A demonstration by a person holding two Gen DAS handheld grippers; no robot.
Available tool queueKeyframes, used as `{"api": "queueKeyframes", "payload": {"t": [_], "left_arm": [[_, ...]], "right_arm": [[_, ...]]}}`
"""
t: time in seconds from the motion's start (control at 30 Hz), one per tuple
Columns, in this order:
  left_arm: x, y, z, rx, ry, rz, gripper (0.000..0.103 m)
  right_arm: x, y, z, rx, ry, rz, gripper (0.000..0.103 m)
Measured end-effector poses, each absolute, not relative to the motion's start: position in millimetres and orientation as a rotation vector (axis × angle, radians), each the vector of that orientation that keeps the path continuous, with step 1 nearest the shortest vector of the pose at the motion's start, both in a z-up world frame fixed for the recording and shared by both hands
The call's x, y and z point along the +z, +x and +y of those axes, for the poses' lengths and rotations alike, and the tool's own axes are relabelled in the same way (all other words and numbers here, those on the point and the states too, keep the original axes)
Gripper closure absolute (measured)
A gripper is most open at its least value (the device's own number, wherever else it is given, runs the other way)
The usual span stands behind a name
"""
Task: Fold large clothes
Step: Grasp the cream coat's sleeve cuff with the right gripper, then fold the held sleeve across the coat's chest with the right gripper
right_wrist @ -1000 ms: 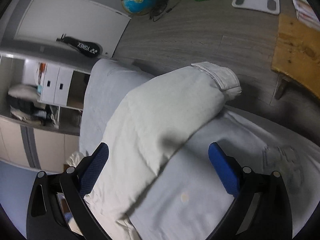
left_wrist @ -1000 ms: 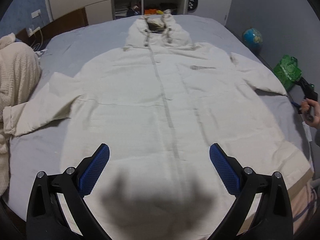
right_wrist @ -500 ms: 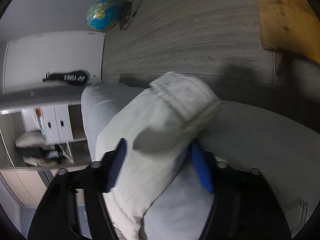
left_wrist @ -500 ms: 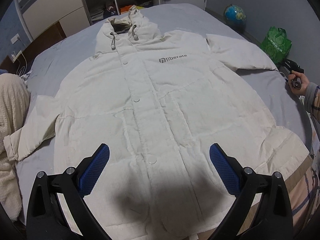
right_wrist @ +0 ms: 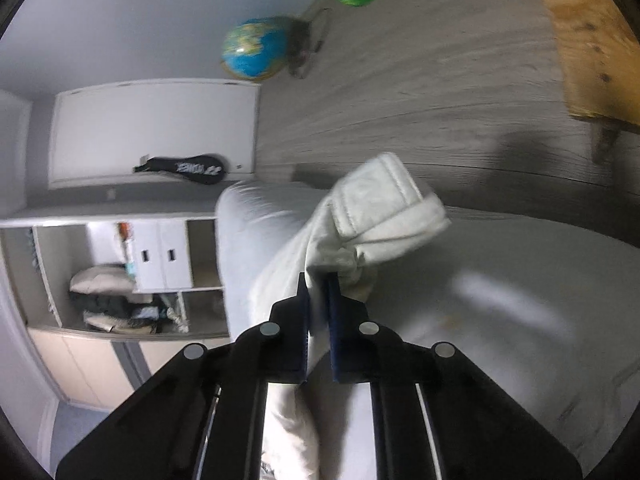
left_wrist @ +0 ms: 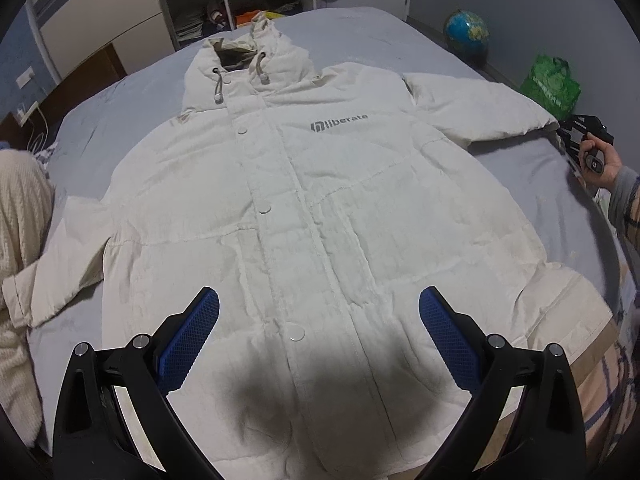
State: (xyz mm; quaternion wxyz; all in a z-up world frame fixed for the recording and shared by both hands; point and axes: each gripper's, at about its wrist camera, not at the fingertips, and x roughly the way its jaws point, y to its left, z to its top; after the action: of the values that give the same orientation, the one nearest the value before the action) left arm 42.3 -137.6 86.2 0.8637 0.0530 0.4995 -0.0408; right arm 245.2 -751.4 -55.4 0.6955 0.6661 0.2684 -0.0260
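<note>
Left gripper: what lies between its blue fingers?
In the left wrist view, only the coat's lower front and one snap button; the left gripper holds nothing.

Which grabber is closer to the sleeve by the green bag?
The right gripper. It is shut on that sleeve just behind the cuff. The left gripper hangs open above the coat's bottom hem, far from the sleeve.
</note>
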Motion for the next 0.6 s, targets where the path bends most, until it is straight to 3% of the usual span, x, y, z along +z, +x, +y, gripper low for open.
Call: {"api": "queueKeyframes", "payload": {"t": [0.27, 0.6], "left_arm": [[98.5, 23.8, -119.6, -0.078, 0.066, 1.016, 0.007], [119.7, -18.7, -60.2, -0.009, -0.046, 0.939, 0.007]], "right_arm": [[11.0, 246.2, -698.2, 0.095, 1.411, 0.571, 0.1], [61.5, 248.2, -565.4, 0.291, 1.28, 0.696, 0.103]]}}
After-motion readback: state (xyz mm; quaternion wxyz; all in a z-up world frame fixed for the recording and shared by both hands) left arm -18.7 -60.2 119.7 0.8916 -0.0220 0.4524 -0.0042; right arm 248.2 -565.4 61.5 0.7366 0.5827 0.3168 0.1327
